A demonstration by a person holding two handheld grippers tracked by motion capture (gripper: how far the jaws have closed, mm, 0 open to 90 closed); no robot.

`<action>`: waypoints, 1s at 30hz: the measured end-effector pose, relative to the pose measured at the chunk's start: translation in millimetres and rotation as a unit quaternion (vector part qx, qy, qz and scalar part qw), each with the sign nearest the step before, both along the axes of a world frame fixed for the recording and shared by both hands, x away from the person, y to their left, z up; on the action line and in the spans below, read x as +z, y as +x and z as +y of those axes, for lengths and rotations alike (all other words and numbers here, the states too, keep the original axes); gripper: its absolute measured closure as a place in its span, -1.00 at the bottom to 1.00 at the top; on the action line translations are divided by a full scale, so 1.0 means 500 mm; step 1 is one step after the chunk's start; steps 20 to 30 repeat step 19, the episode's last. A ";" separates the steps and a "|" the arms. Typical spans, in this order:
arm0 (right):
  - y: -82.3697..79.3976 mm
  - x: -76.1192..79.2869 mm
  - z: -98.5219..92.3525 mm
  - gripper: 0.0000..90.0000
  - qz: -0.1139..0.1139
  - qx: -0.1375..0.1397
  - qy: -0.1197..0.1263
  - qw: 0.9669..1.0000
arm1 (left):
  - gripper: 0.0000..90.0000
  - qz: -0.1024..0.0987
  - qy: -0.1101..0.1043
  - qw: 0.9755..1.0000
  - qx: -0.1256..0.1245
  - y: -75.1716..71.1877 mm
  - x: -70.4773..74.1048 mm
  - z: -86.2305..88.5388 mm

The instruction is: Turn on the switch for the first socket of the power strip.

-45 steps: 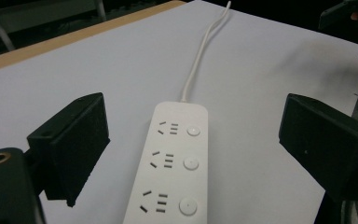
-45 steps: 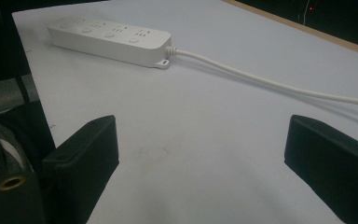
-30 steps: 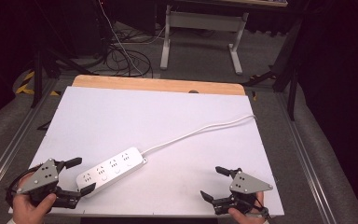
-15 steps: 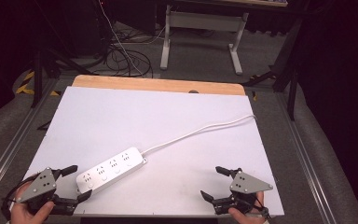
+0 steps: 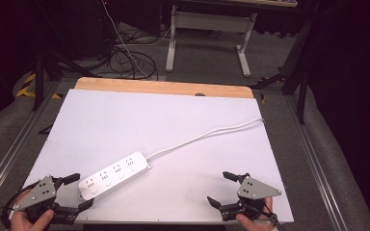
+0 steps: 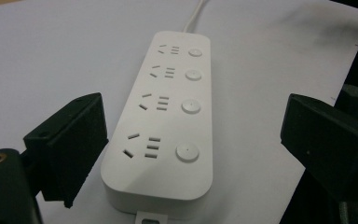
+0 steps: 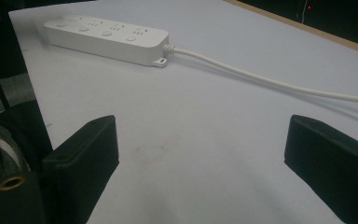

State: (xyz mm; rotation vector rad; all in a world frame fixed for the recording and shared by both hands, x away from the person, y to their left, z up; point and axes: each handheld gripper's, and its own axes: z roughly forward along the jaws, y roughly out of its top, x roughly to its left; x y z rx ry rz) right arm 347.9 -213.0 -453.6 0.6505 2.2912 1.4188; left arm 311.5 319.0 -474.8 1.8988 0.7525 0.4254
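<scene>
A white power strip with several sockets and round buttons lies diagonally on the white table top. Its white cord runs up and right to the table's right edge. My left gripper sits at the front left corner, open, its jaws to either side of the strip's near end without touching it. In the left gripper view the strip lies between the spread jaws. My right gripper rests open at the front right, nothing between its jaws. The right gripper view shows the strip far off and the cord.
A wooden strip borders the table's far edge. Metal rails run along both sides. Beyond the table stand a desk frame and tangled cables on the floor.
My left gripper has drawn back toward the table's front left corner, away from the strip's near end. The right gripper and the strip have stayed put.
</scene>
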 end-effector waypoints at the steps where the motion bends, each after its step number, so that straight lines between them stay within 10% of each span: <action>1: 0.000 0.000 0.000 -0.77 0.000 0.000 0.001 1.000 | -0.82 0.001 -0.004 1.000 -0.001 -0.001 0.001 -0.002; 8: 0.000 0.000 0.000 -0.77 0.000 -0.001 0.000 1.000 | -0.83 -0.032 0.024 0.999 0.006 -0.008 0.012 -0.006; 30: 0.001 0.000 -0.001 -0.77 0.001 -0.002 0.001 1.000 | -0.83 -0.014 0.006 1.000 0.014 -0.005 0.011 -0.007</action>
